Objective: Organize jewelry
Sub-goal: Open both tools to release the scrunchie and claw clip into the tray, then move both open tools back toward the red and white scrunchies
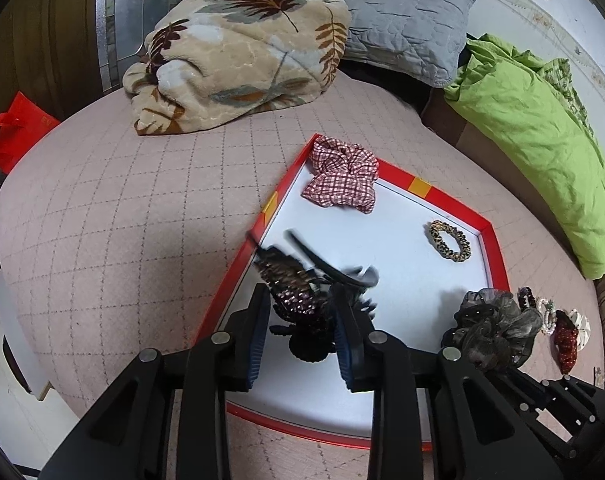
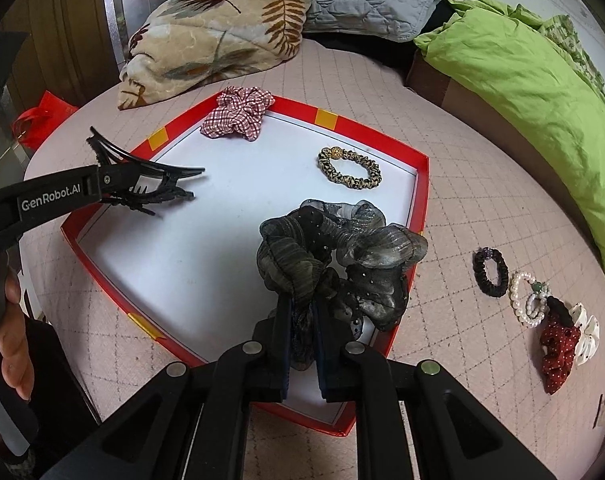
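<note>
Here the left gripper point(image 1: 300, 332) has its fingers closed on a black hair clip point(image 1: 302, 280) over the near-left corner of the red tray point(image 1: 442, 196) on the bed point(image 1: 122, 208). The right gripper point(image 2: 302, 344) pinches a grey scrunchie point(image 2: 338, 256) over the tray's near-right edge.

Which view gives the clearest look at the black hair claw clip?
The right wrist view: the black hair claw clip appears sharp and in side profile, held by the left gripper over the red tray. In the left wrist view the clip is motion-blurred and partly hidden between the fingers.
</note>
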`<state>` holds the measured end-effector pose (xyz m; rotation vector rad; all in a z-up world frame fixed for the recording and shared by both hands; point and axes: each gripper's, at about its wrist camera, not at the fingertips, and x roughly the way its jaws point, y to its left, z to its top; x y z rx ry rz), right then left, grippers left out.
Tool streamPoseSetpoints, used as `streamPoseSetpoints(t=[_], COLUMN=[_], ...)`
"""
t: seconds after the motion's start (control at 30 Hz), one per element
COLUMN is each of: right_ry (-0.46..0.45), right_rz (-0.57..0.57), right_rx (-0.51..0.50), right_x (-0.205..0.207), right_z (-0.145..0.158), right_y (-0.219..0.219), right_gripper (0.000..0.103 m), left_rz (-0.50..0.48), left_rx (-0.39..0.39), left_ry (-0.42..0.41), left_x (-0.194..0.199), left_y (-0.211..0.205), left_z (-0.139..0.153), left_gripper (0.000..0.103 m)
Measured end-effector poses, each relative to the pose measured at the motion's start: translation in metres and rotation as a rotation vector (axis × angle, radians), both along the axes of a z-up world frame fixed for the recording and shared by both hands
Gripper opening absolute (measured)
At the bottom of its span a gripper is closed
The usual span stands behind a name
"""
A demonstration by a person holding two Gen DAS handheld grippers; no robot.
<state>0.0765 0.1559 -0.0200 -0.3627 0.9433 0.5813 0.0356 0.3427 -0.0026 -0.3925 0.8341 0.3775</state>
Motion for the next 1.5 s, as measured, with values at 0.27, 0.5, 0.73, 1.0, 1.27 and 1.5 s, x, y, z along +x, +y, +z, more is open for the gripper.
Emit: streamPoseSetpoints(t=[0.27, 0.5, 0.73, 1.0, 1.27, 1.5], right_ry=[0.007, 0.004, -0.009, -0.011, -0.014, -0.002], right_rz=[-0.017, -0.056, -0.107, -0.19, -0.281, -0.422], right_rx=[0.032, 0.095, 0.152, 0.194, 0.219, 0.201], right_x=[-0.003, -0.006, -0.009, -0.005, -0.002, 0.003], right_z=[0.006, 0.022, 0.037, 0.043, 0.039, 0.02], right_y=[-0.007, -0.025, -0.055, -0.101, -0.161, -0.243], right_gripper=[0.023, 0.039, 0.04, 0.041, 0.042, 0.043], left_rz=[0.0, -0.02, -0.069, -0.151, -0.225, -0.315], left_rx=[0.023, 0.082, 0.151, 0.233, 0.273, 0.245], left_ry=[-0.041, -0.042, -0.043, -0.044, -0.03, -0.028], left_x=[-0.006, -0.011, -0.013, -0.012, -0.009, -0.005], left_y=[-0.008, -0.025, -0.056, -0.098, -0.135, -0.171], left_z=[0.019, 0.036, 0.053, 0.068, 0.073, 0.073], left_gripper=[0.041, 0.044, 0.044, 0.044, 0.045, 0.046])
